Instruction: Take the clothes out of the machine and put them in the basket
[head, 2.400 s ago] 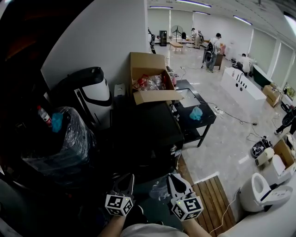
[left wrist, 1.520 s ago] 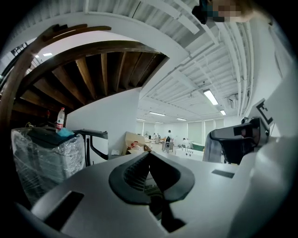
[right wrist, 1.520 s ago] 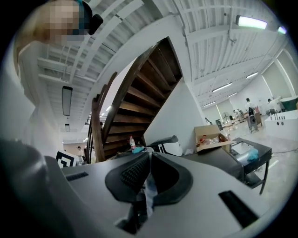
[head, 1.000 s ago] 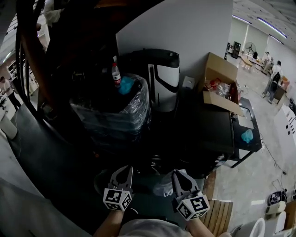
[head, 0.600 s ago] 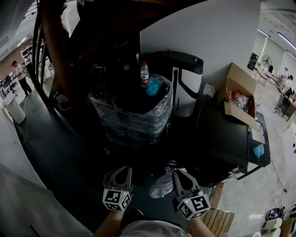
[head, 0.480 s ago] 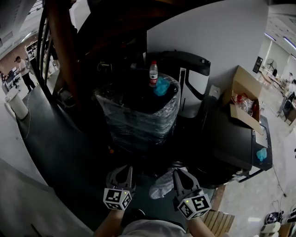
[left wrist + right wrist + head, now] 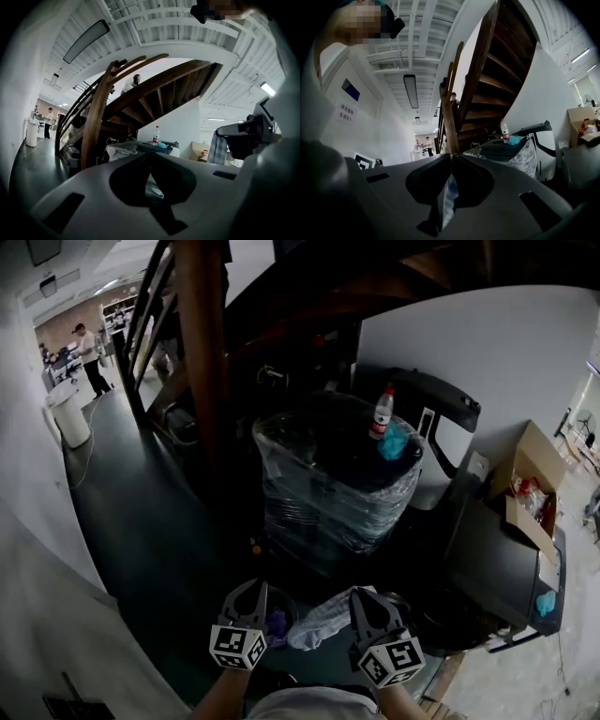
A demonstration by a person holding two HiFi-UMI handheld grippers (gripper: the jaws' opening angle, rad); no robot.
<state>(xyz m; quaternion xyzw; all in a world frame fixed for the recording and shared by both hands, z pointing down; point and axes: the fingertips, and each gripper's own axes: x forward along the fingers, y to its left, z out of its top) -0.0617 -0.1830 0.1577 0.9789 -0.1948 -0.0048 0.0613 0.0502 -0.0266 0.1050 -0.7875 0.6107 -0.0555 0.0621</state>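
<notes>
Garment [image 7: 319, 622]: a light, blue-checked cloth, hanging in the air low in the head view, between the two grippers and above the dark floor [image 7: 141, 521]. One end is clamped in the right gripper [image 7: 367, 601]; the rest droops toward the left gripper [image 7: 246, 594].

Right gripper: clenched on the garment. In the right gripper view, a strip of the cloth [image 7: 449, 199] is pinched between the closed jaws.

Left gripper: jaws closed tip to tip, with no cloth plainly between them. Its view shows the garment [image 7: 217, 147] hanging from the right gripper, off to the right.

Both grippers point level toward a plastic-wrapped stack [image 7: 337, 484]. A bottle [image 7: 381, 412] stands upright on top of the stack, just beside a teal item [image 7: 394, 442].

Surroundings: a wooden stair post [image 7: 202, 362] stands left of the stack and an open cardboard box [image 7: 530, 488] at the right edge. A purple item [image 7: 277, 622] lies just beside the left gripper; whether it sits in a container cannot be told.
</notes>
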